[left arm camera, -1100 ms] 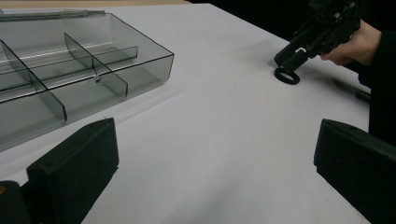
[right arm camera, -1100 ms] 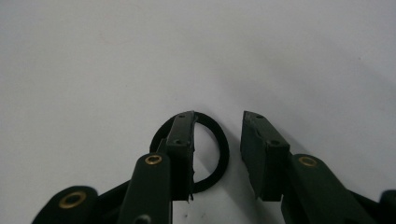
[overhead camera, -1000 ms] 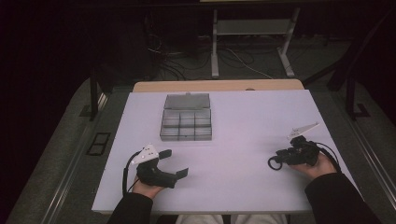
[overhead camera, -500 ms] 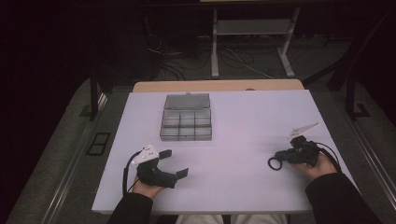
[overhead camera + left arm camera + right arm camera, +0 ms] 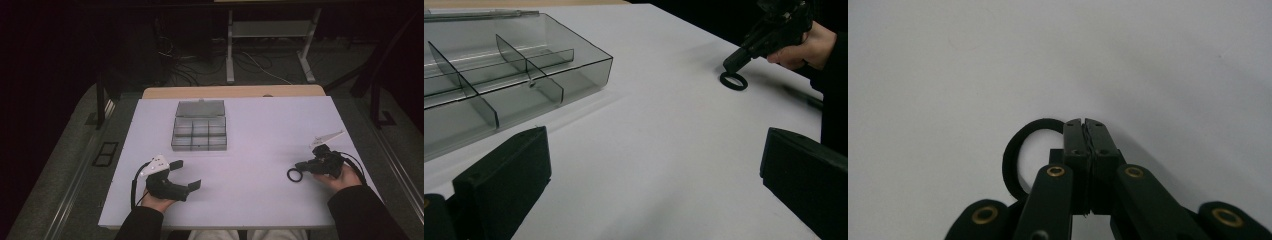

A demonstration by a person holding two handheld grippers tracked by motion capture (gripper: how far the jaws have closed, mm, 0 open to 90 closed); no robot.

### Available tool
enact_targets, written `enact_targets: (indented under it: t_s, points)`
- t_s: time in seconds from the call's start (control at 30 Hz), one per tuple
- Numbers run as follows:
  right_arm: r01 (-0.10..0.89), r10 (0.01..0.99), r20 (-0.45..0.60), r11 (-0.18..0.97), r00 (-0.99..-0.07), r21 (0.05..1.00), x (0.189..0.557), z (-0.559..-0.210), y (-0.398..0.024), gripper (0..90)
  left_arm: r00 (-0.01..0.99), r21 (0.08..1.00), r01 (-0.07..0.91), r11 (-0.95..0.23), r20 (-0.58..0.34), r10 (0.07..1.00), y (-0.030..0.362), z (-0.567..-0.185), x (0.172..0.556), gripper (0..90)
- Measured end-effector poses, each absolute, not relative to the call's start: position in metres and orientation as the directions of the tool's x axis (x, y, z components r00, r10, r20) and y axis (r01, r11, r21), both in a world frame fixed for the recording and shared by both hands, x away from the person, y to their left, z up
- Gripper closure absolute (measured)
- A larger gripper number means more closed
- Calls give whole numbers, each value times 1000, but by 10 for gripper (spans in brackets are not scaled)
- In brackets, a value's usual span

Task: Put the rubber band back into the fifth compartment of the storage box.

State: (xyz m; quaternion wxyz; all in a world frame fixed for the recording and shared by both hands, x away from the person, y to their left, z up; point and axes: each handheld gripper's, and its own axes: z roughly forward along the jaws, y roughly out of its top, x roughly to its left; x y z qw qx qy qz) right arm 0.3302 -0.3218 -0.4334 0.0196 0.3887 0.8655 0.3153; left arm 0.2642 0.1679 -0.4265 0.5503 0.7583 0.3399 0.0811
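Since a second ago, only the jaws of the right hand-held gripper [image 5: 303, 166] have changed: they have just been closing, and both hands sit where they were. In the right gripper view those jaws now meet on the rim of the black ring [image 5: 1015, 155], pinching one side of it so the rest of the loop sticks out to the left. The ring lies flat on the white counter [image 5: 250, 165] at its right side, well apart from the clear compartment box [image 5: 199, 131] at the far middle. Gripping the thin band at its edge is probably the only way to lift something so flat. The left hand-held gripper [image 5: 187, 174] rests on the counter near the front left, jaws spread wide and empty, seemingly waiting its turn.
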Motion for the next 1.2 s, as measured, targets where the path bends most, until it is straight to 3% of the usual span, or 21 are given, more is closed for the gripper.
enact_targets:
  t_s: [0.5, 1.2]
  points:
    - [683, 687, 249, 479, -683, 552, 331, -430, -323, 894, 755, 891, 426, -159, -253, 605, 168, -427, 264, 0]
    - [653, 673, 235, 474, -701, 590, 344, -399, -308, 893, 755, 891, 425, -159, -252, 605, 169, -426, 264, 0]
